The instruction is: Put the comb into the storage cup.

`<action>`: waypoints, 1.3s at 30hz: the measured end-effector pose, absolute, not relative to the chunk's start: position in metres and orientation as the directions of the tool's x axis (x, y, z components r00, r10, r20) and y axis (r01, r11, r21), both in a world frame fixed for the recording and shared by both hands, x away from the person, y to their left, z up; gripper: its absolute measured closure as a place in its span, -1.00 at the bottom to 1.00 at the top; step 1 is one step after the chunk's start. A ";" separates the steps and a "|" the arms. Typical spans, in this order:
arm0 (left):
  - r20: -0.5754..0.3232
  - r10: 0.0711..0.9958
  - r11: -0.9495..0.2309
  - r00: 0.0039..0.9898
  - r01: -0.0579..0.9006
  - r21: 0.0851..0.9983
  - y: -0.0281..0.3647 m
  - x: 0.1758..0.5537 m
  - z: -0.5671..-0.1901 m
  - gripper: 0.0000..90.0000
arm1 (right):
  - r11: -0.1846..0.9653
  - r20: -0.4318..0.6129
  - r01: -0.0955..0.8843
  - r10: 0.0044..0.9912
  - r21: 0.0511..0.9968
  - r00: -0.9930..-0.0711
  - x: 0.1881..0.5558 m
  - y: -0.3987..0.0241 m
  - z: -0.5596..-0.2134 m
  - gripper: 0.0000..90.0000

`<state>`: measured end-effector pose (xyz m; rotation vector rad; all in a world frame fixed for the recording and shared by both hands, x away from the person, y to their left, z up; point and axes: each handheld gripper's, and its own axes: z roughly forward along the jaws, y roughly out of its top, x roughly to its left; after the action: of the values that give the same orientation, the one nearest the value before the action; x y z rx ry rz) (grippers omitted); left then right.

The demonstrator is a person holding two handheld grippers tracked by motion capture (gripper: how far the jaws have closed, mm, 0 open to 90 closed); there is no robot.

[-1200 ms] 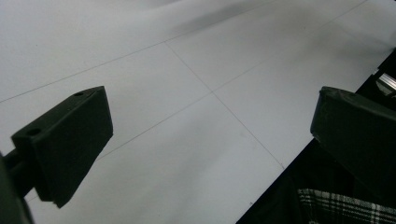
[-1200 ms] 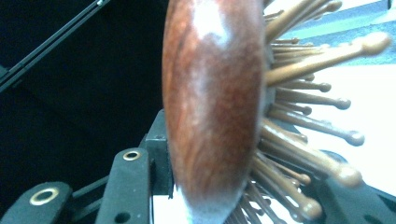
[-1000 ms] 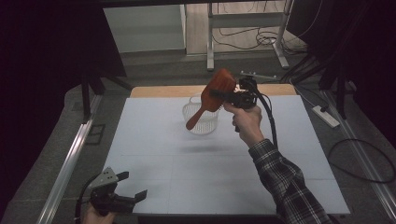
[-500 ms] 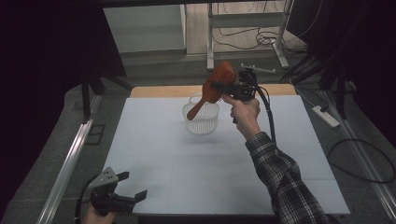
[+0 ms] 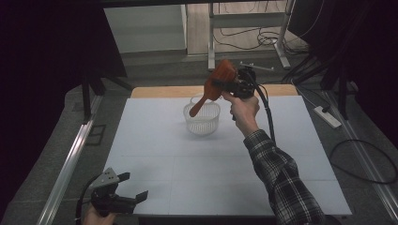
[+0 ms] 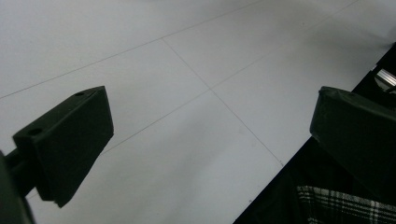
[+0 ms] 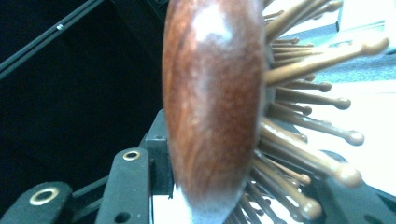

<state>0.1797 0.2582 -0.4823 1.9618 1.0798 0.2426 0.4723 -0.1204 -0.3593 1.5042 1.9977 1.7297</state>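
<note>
Hairbrush [image 5: 217,84] first: over the last second it has slid a little toward the left in the high view, and its handle tip now hangs right over the clear basket [image 5: 201,118]. I read that as lining up a drop into the basket, not yet released. My right tongs [image 5: 231,86] pinch the brush head, back on one side, bristles on the other. My left tongs [image 5: 126,190] have kept still at the near left edge of the worktop [image 5: 291,154], spread wide with nothing between them. In the right gripper view the brush back [image 7: 212,98] is glossy, rounded reddish wood, with pale wooden pins [image 7: 308,70] ending in small balls. The basket is round, see-through ribbed plastic; the worktop is matt white with thin seam lines.
</note>
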 end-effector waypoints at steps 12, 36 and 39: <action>-0.224 0.763 -0.253 0.607 0.598 0.760 0.259 0.180 -0.482 -1.00 | -0.094 0.456 0.588 0.732 0.803 -0.506 0.476 -0.109 -0.371 0.18; -0.227 0.762 -0.249 0.606 0.598 0.762 0.260 0.180 -0.483 -1.00 | -0.030 0.406 0.607 0.770 0.794 -0.492 0.475 -0.093 -0.405 0.17; -0.229 0.763 -0.247 0.604 0.600 0.761 0.260 0.180 -0.483 -1.00 | -0.023 0.402 0.613 0.774 0.790 -0.490 0.474 -0.091 -0.411 0.17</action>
<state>0.1798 0.2595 -0.4826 1.9529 1.0830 0.2345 0.4738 -0.0912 -0.4106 1.4939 2.0797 1.5331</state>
